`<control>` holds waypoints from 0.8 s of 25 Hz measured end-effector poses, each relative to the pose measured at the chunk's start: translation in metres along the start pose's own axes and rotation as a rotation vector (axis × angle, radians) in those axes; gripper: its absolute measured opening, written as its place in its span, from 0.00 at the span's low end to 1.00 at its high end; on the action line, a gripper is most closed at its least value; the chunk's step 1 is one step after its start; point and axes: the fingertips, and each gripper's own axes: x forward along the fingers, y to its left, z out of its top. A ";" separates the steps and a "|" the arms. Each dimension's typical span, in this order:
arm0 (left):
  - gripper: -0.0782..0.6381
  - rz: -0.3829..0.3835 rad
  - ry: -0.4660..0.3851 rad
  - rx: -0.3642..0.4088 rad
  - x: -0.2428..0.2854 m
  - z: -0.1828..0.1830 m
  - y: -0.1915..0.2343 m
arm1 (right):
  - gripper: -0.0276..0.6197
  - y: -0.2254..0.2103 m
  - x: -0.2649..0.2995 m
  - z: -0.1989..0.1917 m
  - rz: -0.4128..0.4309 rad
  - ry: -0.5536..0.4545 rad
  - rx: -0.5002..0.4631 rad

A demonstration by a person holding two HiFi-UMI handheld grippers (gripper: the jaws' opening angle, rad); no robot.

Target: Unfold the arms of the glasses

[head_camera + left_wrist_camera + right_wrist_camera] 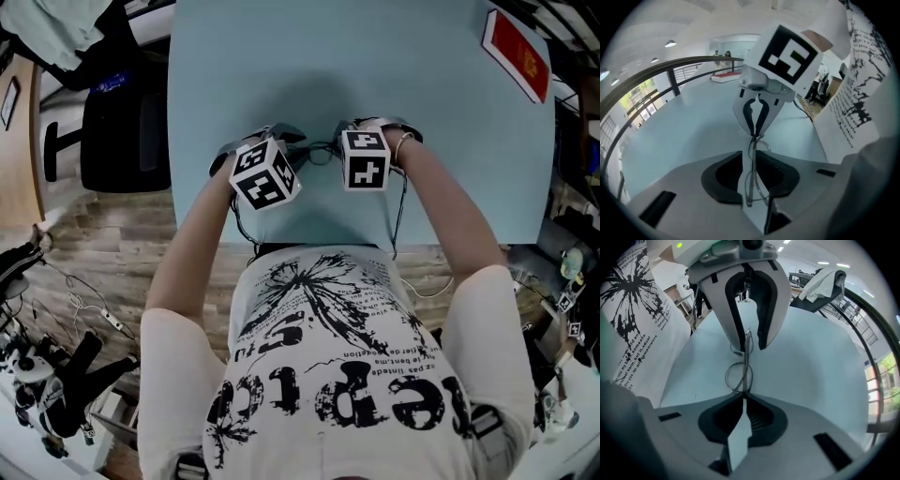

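- Head view: nearest the camera is the person's white T-shirt. Its black print runs upside down here, and I cannot read the words with any certainty.
- Both forearms reach over the near edge of the pale blue table. The left gripper and right gripper face each other just past that edge, with the glasses held between them above the tabletop.
- Beyond the grippers the tabletop is bare up to a flat red item at the far right corner; its gold lettering is too small to read. A black chair stands beside the table's left edge.
- Left gripper view: its jaws are clamped on the thin wire frame, which lies edge-on between the pads. Opposite, under a marker cube, the right gripper's tips pinch the frame's other end.
- Right gripper view: its jaws meet at the tips on the frame, with one lens loop just beyond them.
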 end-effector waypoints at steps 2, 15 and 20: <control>0.25 -0.033 0.051 0.079 0.011 0.000 -0.005 | 0.10 0.001 0.000 -0.001 -0.002 0.000 0.000; 0.15 -0.122 0.084 0.209 0.026 0.006 -0.017 | 0.10 0.008 -0.004 -0.013 -0.016 -0.015 0.040; 0.15 -0.115 0.041 0.222 0.025 0.011 -0.019 | 0.10 0.011 -0.002 -0.018 -0.019 -0.008 0.051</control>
